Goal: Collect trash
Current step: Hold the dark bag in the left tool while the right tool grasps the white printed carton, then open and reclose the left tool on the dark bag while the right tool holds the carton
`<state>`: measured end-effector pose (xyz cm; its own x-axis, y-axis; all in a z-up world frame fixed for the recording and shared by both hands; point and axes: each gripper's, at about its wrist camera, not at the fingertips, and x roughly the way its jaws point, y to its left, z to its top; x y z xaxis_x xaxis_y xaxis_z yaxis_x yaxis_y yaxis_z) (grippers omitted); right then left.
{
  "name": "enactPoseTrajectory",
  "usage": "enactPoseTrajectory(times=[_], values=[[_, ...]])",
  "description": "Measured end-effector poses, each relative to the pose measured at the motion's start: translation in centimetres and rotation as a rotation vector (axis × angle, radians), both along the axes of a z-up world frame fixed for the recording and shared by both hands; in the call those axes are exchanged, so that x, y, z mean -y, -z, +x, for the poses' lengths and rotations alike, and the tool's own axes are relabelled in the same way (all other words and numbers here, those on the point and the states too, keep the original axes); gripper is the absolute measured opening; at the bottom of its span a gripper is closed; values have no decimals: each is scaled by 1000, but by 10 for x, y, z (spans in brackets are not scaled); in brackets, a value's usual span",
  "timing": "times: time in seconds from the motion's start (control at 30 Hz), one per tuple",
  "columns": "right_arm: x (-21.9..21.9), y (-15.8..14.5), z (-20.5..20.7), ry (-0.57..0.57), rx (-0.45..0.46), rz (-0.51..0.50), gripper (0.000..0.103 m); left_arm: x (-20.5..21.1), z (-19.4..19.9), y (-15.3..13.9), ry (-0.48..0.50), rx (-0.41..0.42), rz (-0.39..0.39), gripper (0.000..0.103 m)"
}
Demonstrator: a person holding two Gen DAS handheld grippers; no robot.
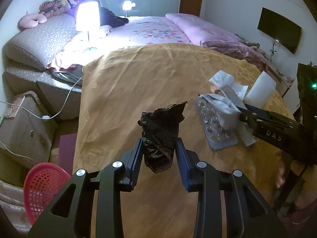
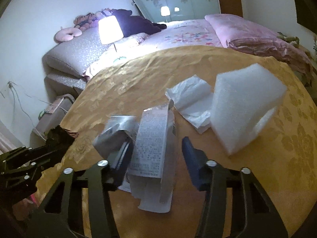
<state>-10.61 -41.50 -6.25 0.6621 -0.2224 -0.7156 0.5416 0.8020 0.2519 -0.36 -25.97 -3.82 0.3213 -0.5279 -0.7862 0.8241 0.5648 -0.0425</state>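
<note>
Mid-collection: left gripper [image 1: 159, 148] has its fingers clamped on a crumpled black bag [image 1: 159, 132] held above the gold-clothed table [image 1: 122, 91]. Right gripper [image 2: 154, 156] sits around a printed paper packet [image 2: 151, 150]; left pad touches it, right pad shows a gap, so grip looks incomplete. Next, likely: close fully, lift, carry both toward the red basket [image 1: 42, 188] on the floor; foam block [image 2: 245, 107], white tissue [image 2: 193, 101] and blister pack [image 1: 215, 129] remain.

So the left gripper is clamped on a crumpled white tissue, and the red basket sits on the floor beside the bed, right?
Not quite. The left gripper is clamped on a crumpled black plastic bag, not a white tissue; the left wrist view shows the dark wad between its pads. The white tissue lies on the gold bedspread. The red basket does sit low beside the bed.
</note>
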Motion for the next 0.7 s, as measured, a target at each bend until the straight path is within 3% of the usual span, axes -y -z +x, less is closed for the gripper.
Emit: enactPoseTrajectory(times=[0.7], values=[[-31,0,-68,11,-43,-28,42,-6,-18,14,2,31,42,32]])
